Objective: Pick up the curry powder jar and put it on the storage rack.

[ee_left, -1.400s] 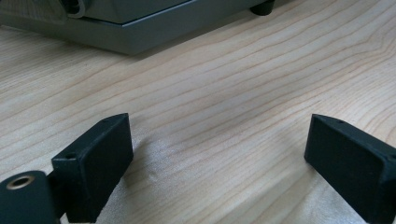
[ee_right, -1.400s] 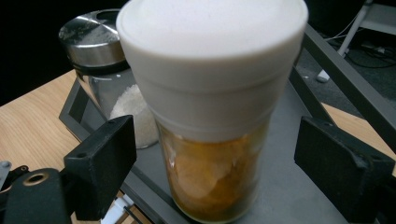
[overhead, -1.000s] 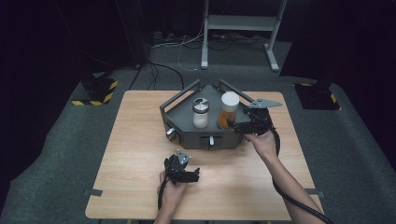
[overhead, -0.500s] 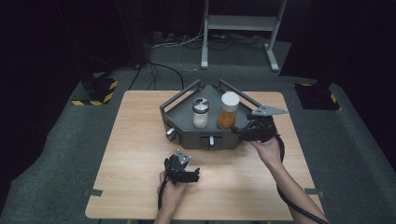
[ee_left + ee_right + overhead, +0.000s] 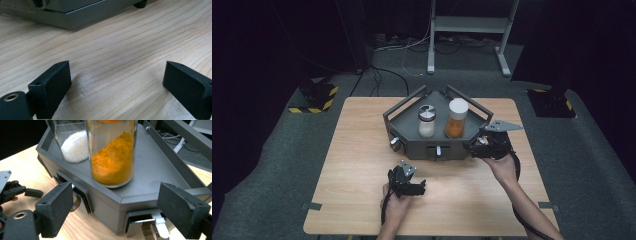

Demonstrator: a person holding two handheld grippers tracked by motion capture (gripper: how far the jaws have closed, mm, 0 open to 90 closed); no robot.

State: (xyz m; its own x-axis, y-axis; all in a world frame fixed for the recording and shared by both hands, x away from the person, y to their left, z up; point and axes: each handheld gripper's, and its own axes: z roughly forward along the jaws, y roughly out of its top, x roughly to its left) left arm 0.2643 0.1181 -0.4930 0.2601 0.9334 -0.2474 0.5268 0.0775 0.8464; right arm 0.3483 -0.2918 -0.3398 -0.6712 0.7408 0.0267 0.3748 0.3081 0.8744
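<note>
A grey five-sided box (image 5: 412, 142) with a railed top stands mid-table. On it are a jar of white grains (image 5: 427, 121) with a black-and-white lid and a taller jar of orange powder (image 5: 456, 118) with a white lid. My right gripper (image 5: 474, 148) is open at the box's front right corner. In the right gripper view its jaws (image 5: 120, 210) frame that corner, below the orange jar (image 5: 112, 157) and the white jar (image 5: 72, 145). My left gripper (image 5: 418, 188) lies low on the wood in front of the box, open and holding nothing (image 5: 115, 85).
The box front carries small drawers with pulls (image 5: 438, 150) and a knob (image 5: 395, 143); a white pull (image 5: 158, 222) sits just under my right jaws. Bare wooden tabletop (image 5: 362, 165) lies left and in front. The left gripper (image 5: 15, 191) appears beyond the box's side.
My right gripper has slid toward the near side and a bit lower, from beside the orange jar to the box's front right corner. The left gripper has stayed put.
</note>
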